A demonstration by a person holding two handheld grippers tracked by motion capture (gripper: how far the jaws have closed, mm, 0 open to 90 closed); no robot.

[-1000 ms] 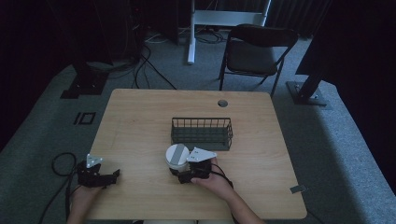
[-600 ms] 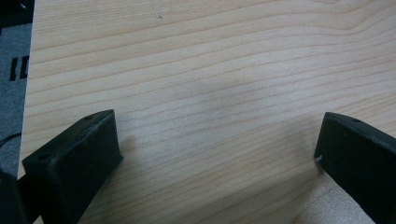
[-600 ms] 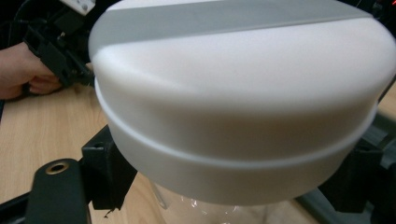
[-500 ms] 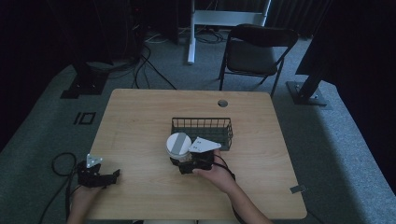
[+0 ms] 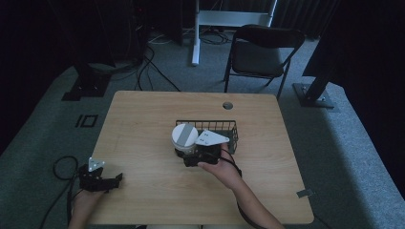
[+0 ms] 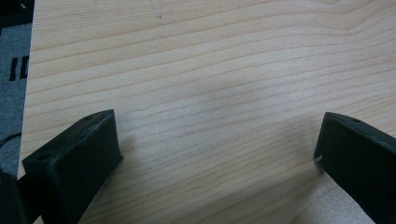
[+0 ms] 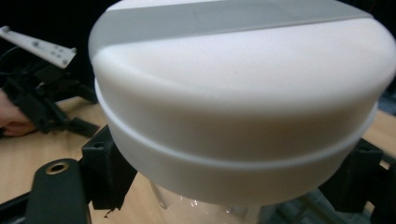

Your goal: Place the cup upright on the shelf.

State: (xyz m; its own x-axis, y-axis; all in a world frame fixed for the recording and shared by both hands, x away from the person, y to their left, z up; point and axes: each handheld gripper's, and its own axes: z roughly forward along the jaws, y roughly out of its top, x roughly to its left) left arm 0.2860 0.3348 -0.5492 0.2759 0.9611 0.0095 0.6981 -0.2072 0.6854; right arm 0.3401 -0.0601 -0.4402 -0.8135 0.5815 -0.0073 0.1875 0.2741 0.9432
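A container with a clear body and a wide white lid (image 5: 184,135) crossed by a grey band hangs just left of the black wire basket (image 5: 231,127). My right gripper (image 5: 187,153) is shut on it below the lid. In the right gripper view the lid (image 7: 243,93) looms close, with the clear body (image 7: 201,205) between the black jaws of the right gripper (image 7: 233,191). My left gripper (image 5: 113,181) rests at the table's front left edge, open. Its jaws stand wide apart over bare wood (image 6: 210,70) in the left gripper view, with nothing in the left gripper (image 6: 215,154).
The wooden table (image 5: 143,119) has a round cable hole (image 5: 227,105) at the back. A black folding chair (image 5: 260,52) stands behind the table. Cables lie on the grey carpet at left (image 5: 59,164). The left gripper (image 7: 42,102) shows far off in the right gripper view.
My right gripper has carried the white-lidded container away from the front of the table, up beside the basket's left end. The left gripper has stayed put.
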